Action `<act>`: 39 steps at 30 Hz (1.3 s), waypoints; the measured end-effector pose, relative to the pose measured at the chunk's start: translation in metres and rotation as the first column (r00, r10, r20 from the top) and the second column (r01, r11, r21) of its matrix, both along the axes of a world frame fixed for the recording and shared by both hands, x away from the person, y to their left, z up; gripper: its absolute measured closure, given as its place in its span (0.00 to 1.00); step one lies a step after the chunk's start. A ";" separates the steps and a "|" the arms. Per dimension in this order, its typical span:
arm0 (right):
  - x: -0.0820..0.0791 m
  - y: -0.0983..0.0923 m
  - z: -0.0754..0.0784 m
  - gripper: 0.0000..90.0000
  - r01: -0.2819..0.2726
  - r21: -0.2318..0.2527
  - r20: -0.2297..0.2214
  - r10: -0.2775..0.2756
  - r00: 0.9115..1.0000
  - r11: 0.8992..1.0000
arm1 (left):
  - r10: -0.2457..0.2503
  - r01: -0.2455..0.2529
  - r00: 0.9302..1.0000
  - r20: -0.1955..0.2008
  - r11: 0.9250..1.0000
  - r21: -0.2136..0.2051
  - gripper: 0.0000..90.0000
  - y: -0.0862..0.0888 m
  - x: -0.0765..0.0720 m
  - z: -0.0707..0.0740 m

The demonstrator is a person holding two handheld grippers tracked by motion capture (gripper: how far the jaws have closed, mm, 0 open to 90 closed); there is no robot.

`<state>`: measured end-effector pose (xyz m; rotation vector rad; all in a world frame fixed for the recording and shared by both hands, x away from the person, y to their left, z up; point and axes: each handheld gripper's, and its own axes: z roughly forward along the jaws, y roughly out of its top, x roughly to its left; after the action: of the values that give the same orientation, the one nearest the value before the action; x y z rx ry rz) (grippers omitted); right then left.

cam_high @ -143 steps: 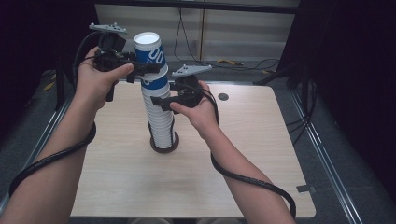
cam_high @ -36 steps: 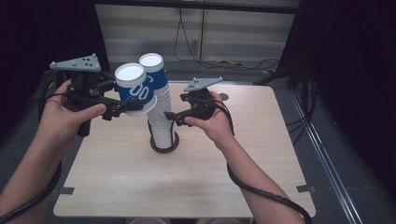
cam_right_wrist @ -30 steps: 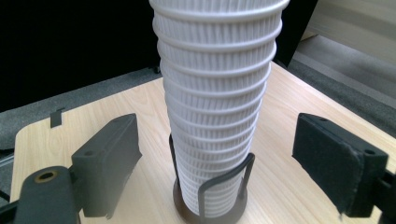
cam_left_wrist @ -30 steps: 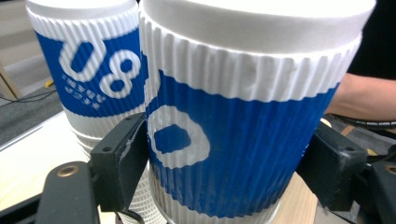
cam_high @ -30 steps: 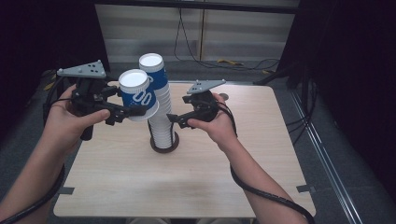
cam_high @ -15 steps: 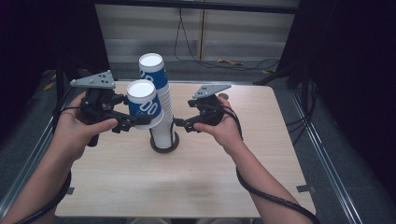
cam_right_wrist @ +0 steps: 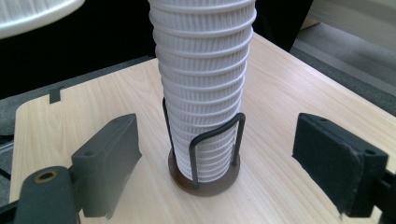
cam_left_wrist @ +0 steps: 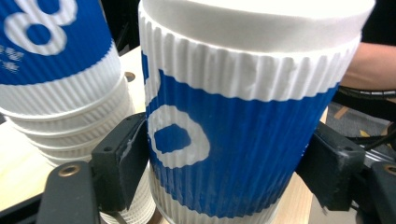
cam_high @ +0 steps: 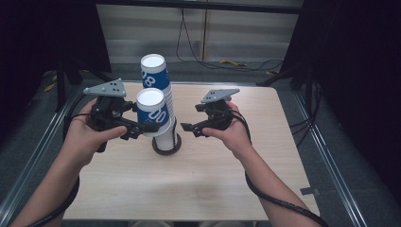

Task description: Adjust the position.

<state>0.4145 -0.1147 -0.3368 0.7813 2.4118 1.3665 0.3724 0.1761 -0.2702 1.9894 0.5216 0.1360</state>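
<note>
The left hand-held gripper (cam_high: 142, 126) is clamped on a cup (cam_high: 152, 112) at nine o'clock of the stack (cam_high: 161, 94) – next, set it on the desk (cam_high: 198, 179); the right hand-held gripper (cam_high: 188, 128) gapes empty.

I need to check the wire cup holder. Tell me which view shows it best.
The right gripper view: the wire cup holder sits central, its dark base and upright wire loops clear around the stack of cups. The high view shows its base, small. The left gripper view gives nothing clear.

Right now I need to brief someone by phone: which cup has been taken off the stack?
On the wooden table a tall stack of cups stands in a wire holder. Beside it, the left gripper clamps one blue-and-white ribbed paper cup, off the table, apart from the nested ones.
</note>
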 end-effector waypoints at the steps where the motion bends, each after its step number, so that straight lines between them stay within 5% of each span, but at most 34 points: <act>1: 0.000 -0.001 -0.001 0.16 -0.001 0.001 -0.001 0.001 1.000 1.000 | -0.001 0.001 1.000 0.000 1.000 0.001 0.26 -0.001 0.000 -0.001; 25: -0.006 -0.019 -0.011 0.16 0.010 -0.008 -0.013 -0.010 1.000 1.000 | -0.060 0.061 0.998 -0.023 0.998 0.032 0.27 -0.022 -0.003 -0.026; 39: -0.008 -0.028 -0.020 0.16 0.013 -0.010 -0.021 -0.013 1.000 1.000 | -0.072 0.076 0.996 -0.042 0.992 0.102 0.27 -0.031 -0.001 -0.037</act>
<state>0.4062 -0.1427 -0.3567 0.8113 2.4232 1.3465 0.3710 0.1456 -0.3076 2.1133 0.4723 0.0802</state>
